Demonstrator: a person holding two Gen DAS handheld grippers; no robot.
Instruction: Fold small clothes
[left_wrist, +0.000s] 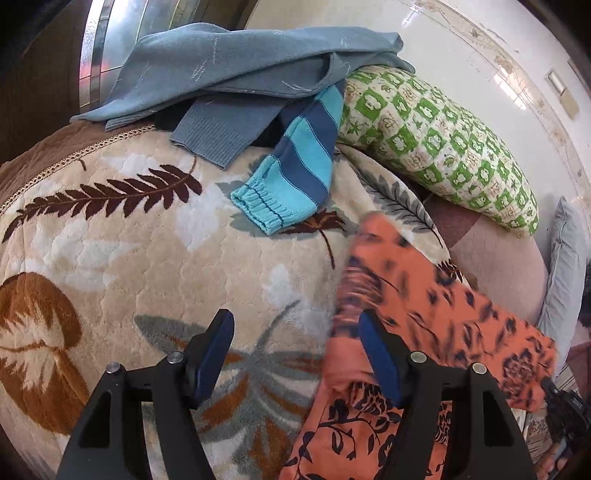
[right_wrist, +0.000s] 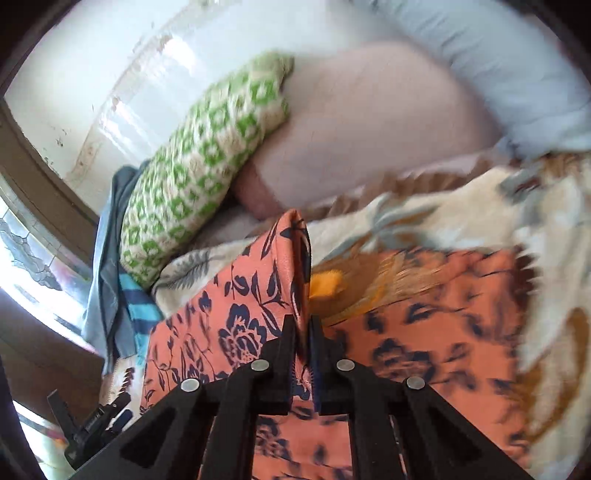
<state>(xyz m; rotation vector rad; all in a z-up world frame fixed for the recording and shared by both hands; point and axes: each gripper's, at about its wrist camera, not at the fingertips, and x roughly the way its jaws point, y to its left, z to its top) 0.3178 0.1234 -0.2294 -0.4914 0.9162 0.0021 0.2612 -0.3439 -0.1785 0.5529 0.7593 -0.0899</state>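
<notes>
While right tongs (right_wrist: 303, 325) pinch orange floral garment (right_wrist: 258, 280), seemingly lifted, blurred

- The orange cloth (left_wrist: 436, 332) is smeared by motion along its upper edge; its lower part runs off the frame bottom.
- In the right wrist view, the blanket (right_wrist: 480, 206) and pillow (right_wrist: 498, 66) are blurred.
- The grey sweater (left_wrist: 221, 66) hides most of the striped garment (left_wrist: 295, 162).

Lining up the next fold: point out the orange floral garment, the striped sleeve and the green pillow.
orange floral garment (right_wrist: 236, 325): right wrist view, raised fold.
striped sleeve (left_wrist: 295, 173): left wrist view, mid-sleeve above cuff.
green pillow (left_wrist: 436, 140): left wrist view, middle of cover.
</notes>
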